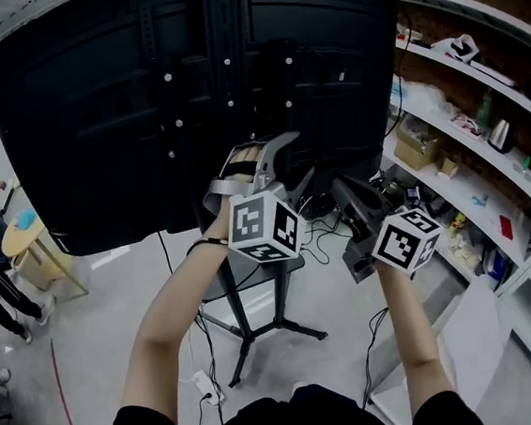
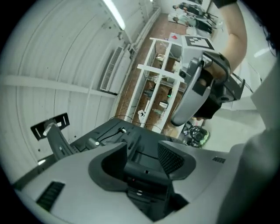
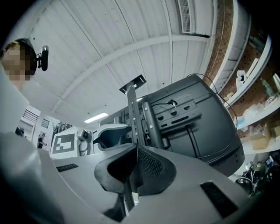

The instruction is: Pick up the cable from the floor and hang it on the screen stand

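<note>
The big black screen (image 1: 197, 101) shows its back on a black stand (image 1: 245, 313) with spread feet. Both grippers are raised close to the screen's lower middle. My left gripper (image 1: 282, 144) (image 2: 142, 151) is open, its pads apart with nothing between them. To its right, my right gripper (image 1: 340, 188) (image 3: 133, 151) has its pads pressed together, and no cable shows between them. A thin cable (image 1: 317, 237) trails from behind the grippers toward the floor. Another thin black cable (image 3: 209, 81) arcs over the screen's back.
White shelves (image 1: 484, 137) with boxes and small items line the right side. A power strip (image 1: 206, 385) and loose black cables (image 1: 375, 356) lie on the floor by the stand's feet. A small round table (image 1: 25, 243) and standing people are at the far left.
</note>
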The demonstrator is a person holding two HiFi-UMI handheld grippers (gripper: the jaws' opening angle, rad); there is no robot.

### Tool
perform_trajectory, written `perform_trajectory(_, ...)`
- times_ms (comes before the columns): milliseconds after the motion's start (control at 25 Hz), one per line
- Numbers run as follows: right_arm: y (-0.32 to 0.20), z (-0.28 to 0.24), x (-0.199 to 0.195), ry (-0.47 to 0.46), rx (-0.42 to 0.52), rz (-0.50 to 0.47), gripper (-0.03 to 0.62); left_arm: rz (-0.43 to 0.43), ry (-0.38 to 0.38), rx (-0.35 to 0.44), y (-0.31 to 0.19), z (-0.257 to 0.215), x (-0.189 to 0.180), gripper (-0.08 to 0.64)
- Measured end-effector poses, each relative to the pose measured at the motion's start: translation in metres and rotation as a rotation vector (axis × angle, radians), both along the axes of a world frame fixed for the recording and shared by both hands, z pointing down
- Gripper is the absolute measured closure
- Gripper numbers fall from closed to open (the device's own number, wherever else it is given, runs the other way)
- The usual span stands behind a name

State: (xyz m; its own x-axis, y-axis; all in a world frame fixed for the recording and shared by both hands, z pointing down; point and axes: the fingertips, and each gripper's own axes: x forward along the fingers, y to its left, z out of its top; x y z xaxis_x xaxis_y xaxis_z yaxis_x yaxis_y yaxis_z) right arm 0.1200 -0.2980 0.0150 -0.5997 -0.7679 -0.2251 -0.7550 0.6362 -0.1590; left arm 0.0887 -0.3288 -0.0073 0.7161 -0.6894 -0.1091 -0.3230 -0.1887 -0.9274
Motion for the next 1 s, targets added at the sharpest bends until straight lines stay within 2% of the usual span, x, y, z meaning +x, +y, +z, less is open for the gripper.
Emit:
perform_trajectory(200,0.026,0.024,-0.021,0.033,0.020,0.037,0.565,0.086,0.215,-0.193,0.036,0.034,-0.018,0.450)
perform_trajectory(320,0.036,0.039,-0.030,0.026,0.027,0.079,0.565,0.162,0.378,-0.297,0.055,0.057,-0.027,0.527)
perform_trajectory(400,0.043,0.047,-0.036,0.013,0.033,0.110,0.565,0.196,0.490,-0.373,0.067,0.069,-0.033,0.552)
perform_trajectory(480,0.049,0.058,-0.039,0.006,0.036,0.147,0.565,0.224,0.565,-0.439,0.081,0.076,-0.037,0.553)
perform_trajectory(680,0.062,0.084,-0.047,0.023,0.030,0.215,0.565,0.216,0.675,-0.607,0.100,0.111,-0.050,0.553)
perform_trajectory(1000,0.088,0.122,-0.057,0.078,0.016,0.308,0.565,0.156,0.725,-0.714,0.122,0.163,-0.070,0.552)
